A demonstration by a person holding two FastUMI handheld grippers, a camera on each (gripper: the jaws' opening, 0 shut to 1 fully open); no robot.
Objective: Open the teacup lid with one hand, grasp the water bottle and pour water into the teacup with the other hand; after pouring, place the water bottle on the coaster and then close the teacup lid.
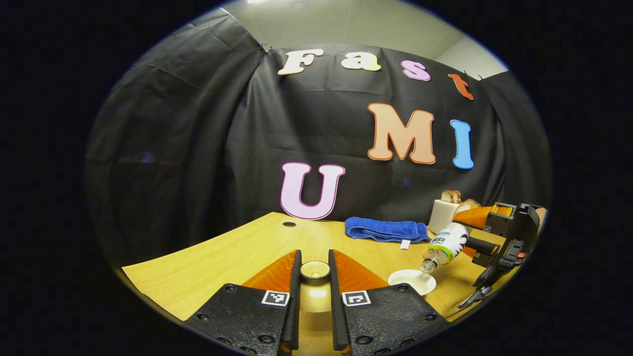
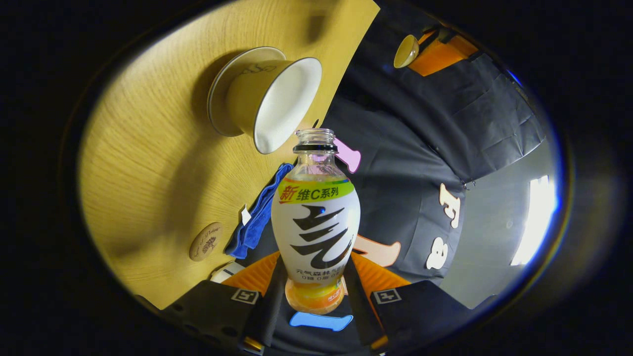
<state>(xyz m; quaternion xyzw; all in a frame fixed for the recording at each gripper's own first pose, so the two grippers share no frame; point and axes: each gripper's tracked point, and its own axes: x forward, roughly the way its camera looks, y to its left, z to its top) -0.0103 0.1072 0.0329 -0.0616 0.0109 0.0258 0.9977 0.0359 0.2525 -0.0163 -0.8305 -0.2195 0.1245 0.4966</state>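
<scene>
My left gripper is shut on the small round teacup lid and holds it above the wooden table. My right gripper is shut on the white water bottle, which has no cap. The bottle is tilted, its mouth just over the open white teacup on its saucer. In the right gripper view the teacup lies beyond the bottle's mouth, and the left gripper with the lid is off to one side. A round wooden coaster lies on the table near the towel.
A folded blue towel lies at the back of the table, with a white toaster holding bread beside it. A small dark hole marks the tabletop near the wall. The table's front edge runs close below my left gripper.
</scene>
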